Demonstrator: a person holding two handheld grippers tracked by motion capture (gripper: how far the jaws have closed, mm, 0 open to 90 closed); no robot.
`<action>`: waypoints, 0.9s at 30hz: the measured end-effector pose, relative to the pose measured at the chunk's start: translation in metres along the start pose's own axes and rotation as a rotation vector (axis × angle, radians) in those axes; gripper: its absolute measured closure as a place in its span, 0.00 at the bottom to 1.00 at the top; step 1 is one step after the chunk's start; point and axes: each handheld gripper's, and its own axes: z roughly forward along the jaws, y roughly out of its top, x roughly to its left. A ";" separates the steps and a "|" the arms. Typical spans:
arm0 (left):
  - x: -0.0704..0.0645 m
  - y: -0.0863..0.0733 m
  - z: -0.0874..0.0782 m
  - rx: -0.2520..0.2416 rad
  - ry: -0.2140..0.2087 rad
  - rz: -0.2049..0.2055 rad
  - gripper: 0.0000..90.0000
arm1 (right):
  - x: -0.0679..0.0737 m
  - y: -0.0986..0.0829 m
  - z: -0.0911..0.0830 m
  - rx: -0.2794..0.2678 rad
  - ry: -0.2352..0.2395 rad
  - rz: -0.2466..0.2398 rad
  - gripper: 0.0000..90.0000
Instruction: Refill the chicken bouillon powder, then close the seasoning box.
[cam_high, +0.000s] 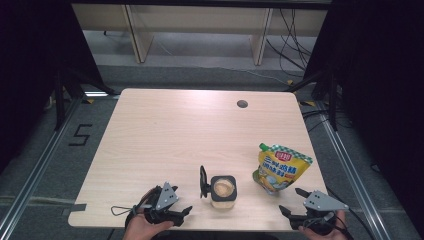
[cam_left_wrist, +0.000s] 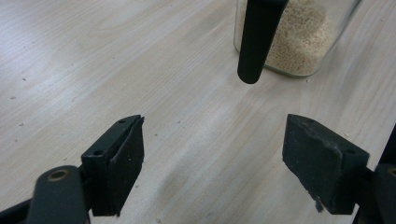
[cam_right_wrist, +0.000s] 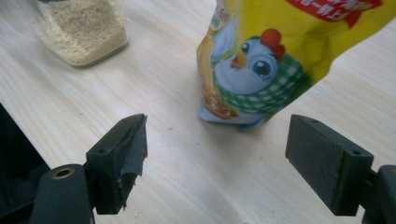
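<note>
Here both claws rest wide and empty at the near edge of the table (cam_high: 165, 120). The jar (cam_high: 223, 191) of grain, lid flipped up, stands upright just ahead of the left claw (cam_high: 176, 214). The yellow pouch (cam_high: 281, 169) stands just ahead of the right claw (cam_high: 295, 201), so each hand looks nearest its own item.

Both grippers are black — the left gripper (cam_high: 177, 212) and right gripper (cam_high: 292, 201) each carry grey three-cornered plates.
</note>
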 end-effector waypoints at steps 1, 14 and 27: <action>0.001 0.000 0.000 -0.002 0.002 0.000 0.23 | 0.003 0.000 0.000 0.008 0.005 0.019 0.24; 0.002 0.003 -0.005 -0.018 -0.002 0.028 0.23 | 0.002 -0.003 0.005 0.052 0.018 -0.032 0.24; 0.002 0.010 -0.016 -0.079 -0.011 0.005 0.37 | -0.002 -0.004 0.006 0.064 0.006 -0.053 0.24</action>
